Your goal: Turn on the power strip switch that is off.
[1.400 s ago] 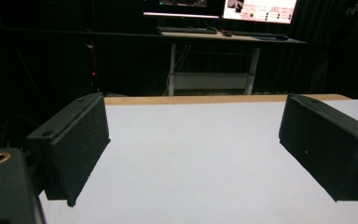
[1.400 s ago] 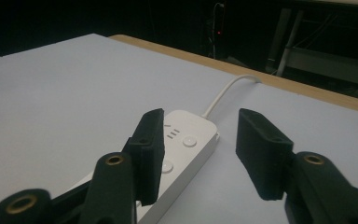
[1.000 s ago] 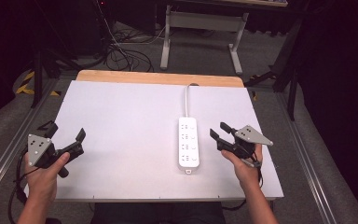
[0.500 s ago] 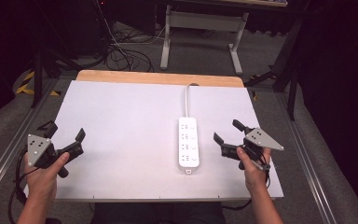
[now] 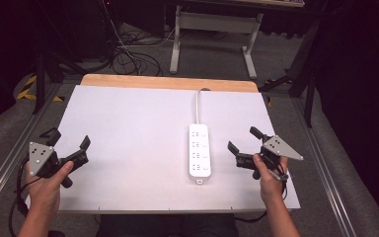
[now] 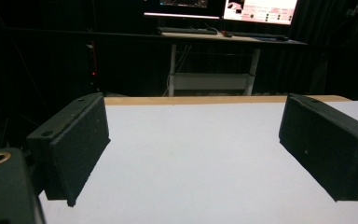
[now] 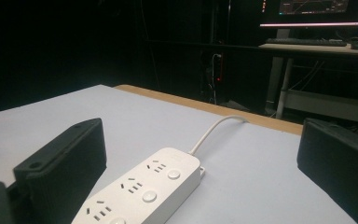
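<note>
R gripper (image 5: 242, 148) is sitting w/ jaws spread wide, nothing between them; they've just been opening. It's hovering just right of the power strip (image 5: 199, 157), tips pointing left toward it, not touching. R hand (image 5: 269, 174) is gripping the handle from below, forearm coming in from the bottom edge, grey plate facing up.

R gripper view is giving what the high view can't: power strip (image 7: 142, 191) lying low between the two black jaws but farther out, sockets and round buttons readable, white cord (image 7: 214, 130) curving off toward the wooden table edge (image 7: 177, 100).

L gripper (image 5: 69, 148) is also standing wide, empty, well apart from the strip at the table's left side. L hand (image 5: 47, 180) is wrapping the handle, wrist angled so jaws are pointing up-right across the table (image 5: 138, 123).

L gripper view is showing bare white tabletop (image 6: 196, 158) between its jaws, plus a desk w/ monitors (image 6: 258, 9) in the dark bkgd. High view is showing floor cables (image 5: 128, 54) behind the table.
</note>
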`<action>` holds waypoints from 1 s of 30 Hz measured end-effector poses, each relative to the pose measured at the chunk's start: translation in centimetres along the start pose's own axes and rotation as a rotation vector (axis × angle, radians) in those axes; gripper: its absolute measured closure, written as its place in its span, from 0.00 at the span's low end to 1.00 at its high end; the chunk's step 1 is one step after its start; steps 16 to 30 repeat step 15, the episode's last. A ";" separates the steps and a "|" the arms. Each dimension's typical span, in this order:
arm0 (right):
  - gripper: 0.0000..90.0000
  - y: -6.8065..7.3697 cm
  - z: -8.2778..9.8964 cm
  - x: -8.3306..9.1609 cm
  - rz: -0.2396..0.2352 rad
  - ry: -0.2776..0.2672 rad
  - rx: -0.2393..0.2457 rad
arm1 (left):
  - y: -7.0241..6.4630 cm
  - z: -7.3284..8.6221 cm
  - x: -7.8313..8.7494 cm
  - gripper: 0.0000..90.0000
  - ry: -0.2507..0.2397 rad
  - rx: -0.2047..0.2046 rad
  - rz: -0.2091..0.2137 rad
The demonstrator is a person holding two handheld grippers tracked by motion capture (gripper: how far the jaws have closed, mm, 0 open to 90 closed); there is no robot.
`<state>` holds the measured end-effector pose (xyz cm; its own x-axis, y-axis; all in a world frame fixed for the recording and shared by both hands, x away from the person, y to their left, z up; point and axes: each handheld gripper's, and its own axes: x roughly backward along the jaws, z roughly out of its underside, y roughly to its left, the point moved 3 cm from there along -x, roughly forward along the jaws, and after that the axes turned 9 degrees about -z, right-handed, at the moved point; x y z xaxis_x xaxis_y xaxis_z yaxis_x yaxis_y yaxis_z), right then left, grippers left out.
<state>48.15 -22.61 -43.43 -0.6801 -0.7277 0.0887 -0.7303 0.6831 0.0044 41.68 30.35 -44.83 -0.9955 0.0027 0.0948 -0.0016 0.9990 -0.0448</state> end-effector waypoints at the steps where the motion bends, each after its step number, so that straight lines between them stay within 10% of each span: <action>1: 0.02 0.0 0.0 0.0 -0.003 -0.002 -0.003 | 0.0 0.0 0.0 0.10 0.000 -0.001 0.000; 30: 0.03 -0.2 0.1 0.0 -0.005 -0.008 -0.021 | 0.0 0.0 0.0 0.10 0.001 -0.001 0.000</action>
